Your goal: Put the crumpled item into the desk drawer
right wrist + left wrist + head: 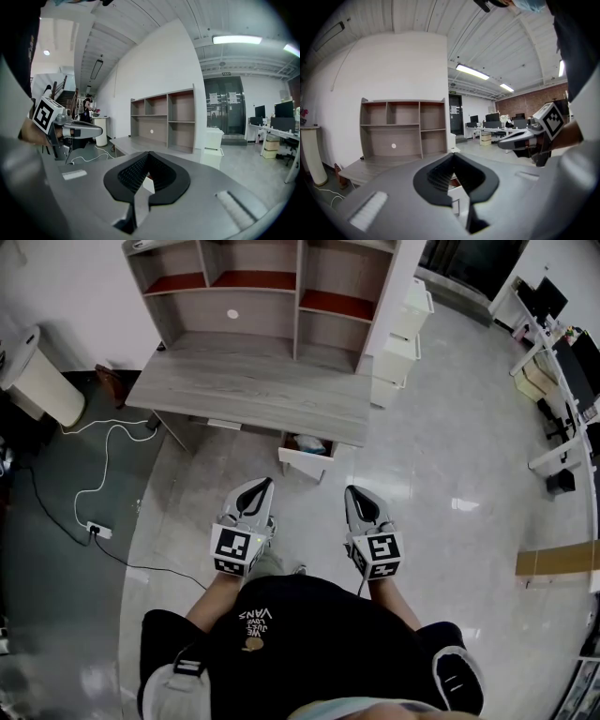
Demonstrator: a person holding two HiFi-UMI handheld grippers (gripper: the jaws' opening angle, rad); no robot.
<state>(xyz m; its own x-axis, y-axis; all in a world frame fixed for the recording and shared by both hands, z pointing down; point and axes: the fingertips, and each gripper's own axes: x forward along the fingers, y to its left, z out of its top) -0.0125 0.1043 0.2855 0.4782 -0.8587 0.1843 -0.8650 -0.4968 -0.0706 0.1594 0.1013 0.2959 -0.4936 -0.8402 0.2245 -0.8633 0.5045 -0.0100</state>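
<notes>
Crumpled item (309, 442) in open drawer (302, 465), grey desk (253, 390), glossy floor (441, 456), left gripper (261, 486) and right gripper (354, 493) closed

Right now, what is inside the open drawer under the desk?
A pale crumpled item lies in the pulled-out part of the drawer. The desktop covers the drawer's rear, so anything farther back cannot be seen.

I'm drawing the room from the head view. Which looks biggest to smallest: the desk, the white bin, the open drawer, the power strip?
Largest to smallest, as they look:
1. desk
2. white bin
3. open drawer
4. power strip, clearly the tiniest
</notes>
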